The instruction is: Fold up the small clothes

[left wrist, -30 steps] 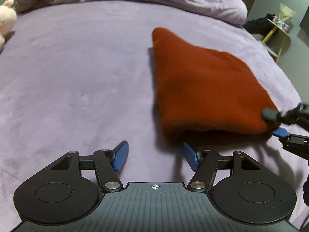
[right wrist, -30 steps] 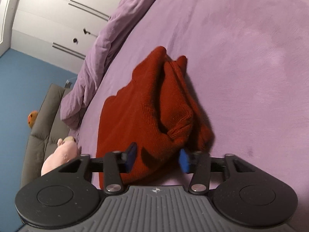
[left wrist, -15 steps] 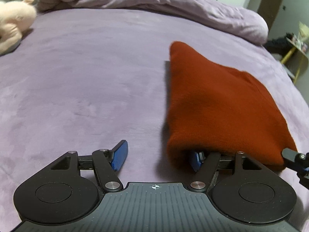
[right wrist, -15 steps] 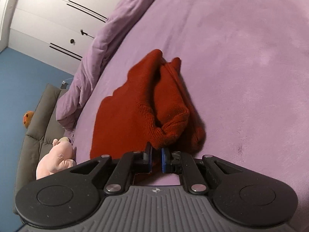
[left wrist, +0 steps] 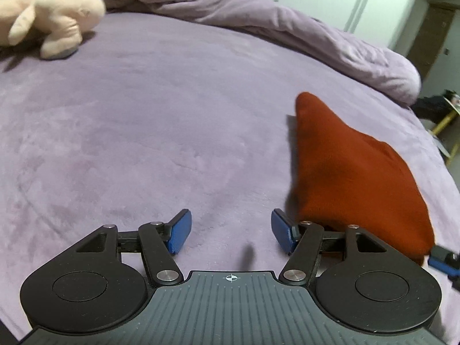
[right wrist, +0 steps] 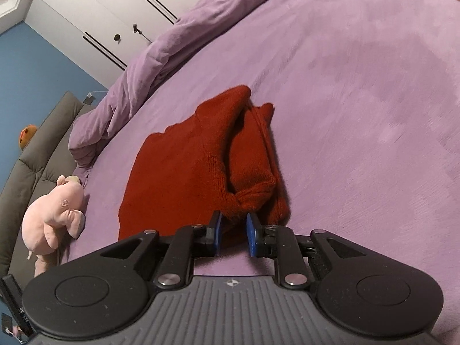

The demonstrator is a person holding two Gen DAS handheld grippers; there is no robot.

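Observation:
A folded rust-red knit garment [left wrist: 350,172] lies on the purple bed cover [left wrist: 143,132]. In the left wrist view it is to the right of my left gripper [left wrist: 228,231], which is wide open and empty, with its right finger [left wrist: 280,230] just beside the garment's near corner. In the right wrist view the garment [right wrist: 184,166] lies straight ahead. My right gripper [right wrist: 233,228] is partly open, its blue pads either side of the bunched near edge [right wrist: 247,198], not clamped on it.
A pink plush toy [left wrist: 49,14] lies at the far left of the bed and also shows in the right wrist view [right wrist: 54,212]. A rumpled purple duvet [left wrist: 273,26] runs along the far edge. A grey sofa [right wrist: 37,149] and white wardrobe doors [right wrist: 115,14] stand beyond.
My right gripper shut on the garment's bunched edge half a second ago and has now opened off it. My left gripper drew back left from under the garment's corner, staying open.

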